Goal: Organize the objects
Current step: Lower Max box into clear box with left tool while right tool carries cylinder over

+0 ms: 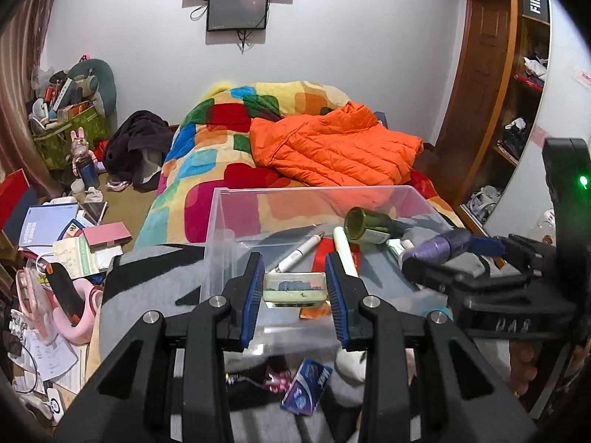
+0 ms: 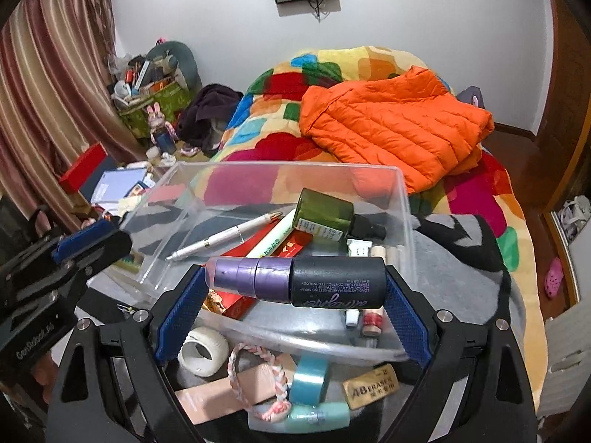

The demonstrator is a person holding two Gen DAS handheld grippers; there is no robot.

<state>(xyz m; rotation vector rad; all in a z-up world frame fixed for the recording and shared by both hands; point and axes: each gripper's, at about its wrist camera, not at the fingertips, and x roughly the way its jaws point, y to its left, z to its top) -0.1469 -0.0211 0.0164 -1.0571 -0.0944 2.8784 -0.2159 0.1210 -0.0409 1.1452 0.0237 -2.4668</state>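
A clear plastic box (image 1: 314, 189) (image 2: 288, 164) stands on a grey and black blanket, holding a green bottle (image 2: 325, 214), a white pen (image 2: 221, 240), a white tube and a red packet. My left gripper (image 1: 295, 291) hovers over the box's near side, shut on a small pale green tin (image 1: 295, 287) held flat between its blue pads. My right gripper (image 2: 295, 282) is shut on a purple and black spray bottle (image 2: 332, 284), gripped end to end and lying crosswise above the box's near edge. The left wrist view shows that bottle (image 1: 439, 249) at the right.
Loose items lie on the blanket in front of the box: a white tape ring (image 2: 203, 354), a braided bracelet (image 2: 258, 376), a blue tape roll (image 2: 308, 380), an eraser (image 2: 369, 387), a blue packet (image 1: 306, 387). An orange jacket (image 1: 332, 147) lies on the bed beyond. Books and clutter (image 1: 55, 243) cover the floor at left.
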